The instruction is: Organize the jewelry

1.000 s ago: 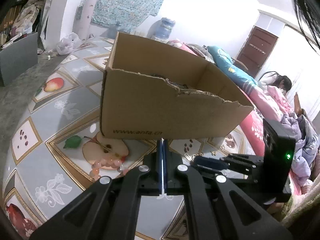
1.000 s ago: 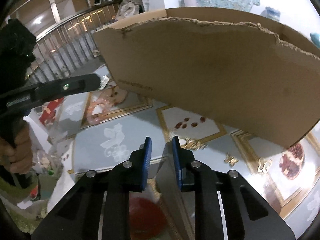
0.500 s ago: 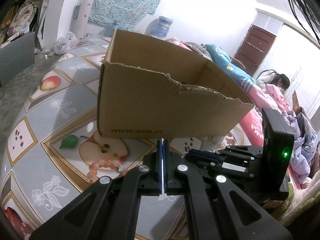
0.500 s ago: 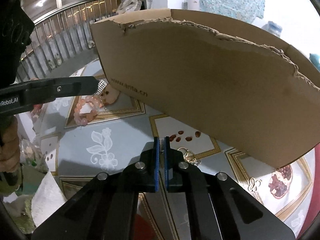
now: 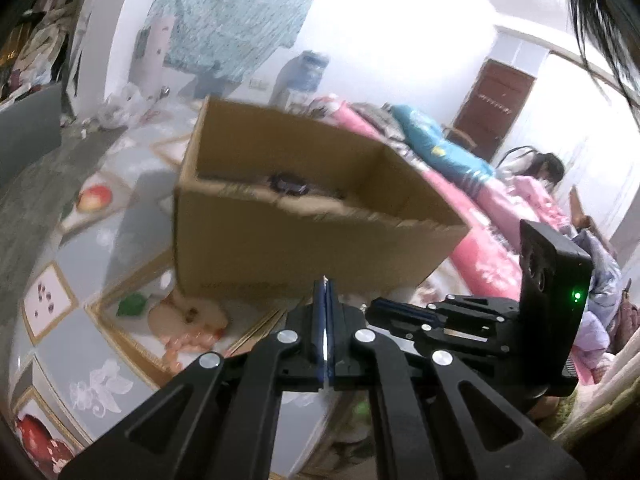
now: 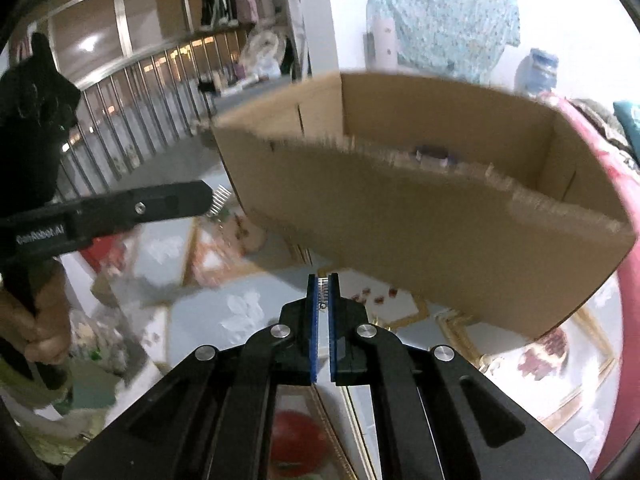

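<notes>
Both the left gripper (image 5: 325, 292) and right gripper (image 6: 323, 286) are clenched empty; the pink bead bracelet (image 5: 188, 338) appears light, limp and slippery, best pinched across its beads.

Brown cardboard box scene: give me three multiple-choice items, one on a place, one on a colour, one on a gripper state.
1. Where does the pink bead bracelet lie?
A. inside the box
B. on the fruit-print tablecloth before the brown cardboard box
C. in a gripper

2. What colour are the gripper pads?
A. blue
B. red
C. white

3. How is the left gripper?
A. wide open
B. shut on the bracelet
C. shut, empty

Key: B, beads rest on the apple picture; A, blue strips line the fingers; C, pads meet with nothing between.
</notes>
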Tool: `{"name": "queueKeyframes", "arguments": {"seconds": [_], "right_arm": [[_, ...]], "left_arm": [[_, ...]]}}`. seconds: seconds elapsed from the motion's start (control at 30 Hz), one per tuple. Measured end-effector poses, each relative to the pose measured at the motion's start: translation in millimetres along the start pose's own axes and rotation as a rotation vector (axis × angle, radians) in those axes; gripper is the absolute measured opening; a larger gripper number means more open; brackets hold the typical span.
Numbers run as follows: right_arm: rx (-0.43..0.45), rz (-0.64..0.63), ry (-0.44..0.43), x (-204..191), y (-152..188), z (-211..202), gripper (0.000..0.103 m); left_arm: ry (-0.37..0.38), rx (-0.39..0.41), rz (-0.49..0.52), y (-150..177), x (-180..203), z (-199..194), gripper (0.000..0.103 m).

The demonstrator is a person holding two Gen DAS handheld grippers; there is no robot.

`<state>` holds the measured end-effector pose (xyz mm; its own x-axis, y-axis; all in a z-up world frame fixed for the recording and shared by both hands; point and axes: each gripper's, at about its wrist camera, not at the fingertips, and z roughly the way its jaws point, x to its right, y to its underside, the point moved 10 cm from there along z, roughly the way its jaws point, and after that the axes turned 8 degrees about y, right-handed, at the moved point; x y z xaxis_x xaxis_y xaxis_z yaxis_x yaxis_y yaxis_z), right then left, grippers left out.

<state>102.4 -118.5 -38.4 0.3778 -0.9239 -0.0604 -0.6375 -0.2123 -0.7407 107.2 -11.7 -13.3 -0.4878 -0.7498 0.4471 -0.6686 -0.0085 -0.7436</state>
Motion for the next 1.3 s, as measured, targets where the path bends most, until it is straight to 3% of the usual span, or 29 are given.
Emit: {"name": "queueKeyframes", "arguments": {"seconds": [0.2,0.33,0.47,0.67,0.8,0.93,1.17,1.3], "right_arm": [[0.130,0.045,-0.043,9.4,-48.2,-31.0,0.002],[0.187,0.079,-0.026,26.4,-81.4,-35.6,0.002],[0.154,0.143,-0.018,44.3,-96.2,-10.8,0.002],[0.085,0.191,0.039,76.6,-109.2,25.5,0.003],[0.046,0.211,0.053,83.4,-106.0,40.9,0.009],[0.079,0.214,0.055,83.2,-101.5,30.0,0.036],[0.123,0.235,0.032,84.4,-101.6,9.9,0.040],[0.154,0.233,0.012,78.8,-100.4,-5.4,0.049]], "left_arm": [[0.098,0.087,0.005,-44.1,33.8,-5.5,0.000],[0.104,0.103,0.036,-70.2,43.1,3.8,0.000],[0.095,0.077,0.068,-94.5,43.8,31.1,0.001],[-0.019,-0.019,0.049,-110.9,12.6,91.0,0.001],[-0.112,-0.052,0.047,-107.9,-8.2,111.9,0.002],[-0.135,-0.055,0.046,-100.8,-14.1,111.4,0.010],[-0.166,-0.033,0.064,-92.6,-10.7,91.8,0.012],[-0.181,-0.006,0.064,-87.3,-7.3,70.0,0.013]]}}
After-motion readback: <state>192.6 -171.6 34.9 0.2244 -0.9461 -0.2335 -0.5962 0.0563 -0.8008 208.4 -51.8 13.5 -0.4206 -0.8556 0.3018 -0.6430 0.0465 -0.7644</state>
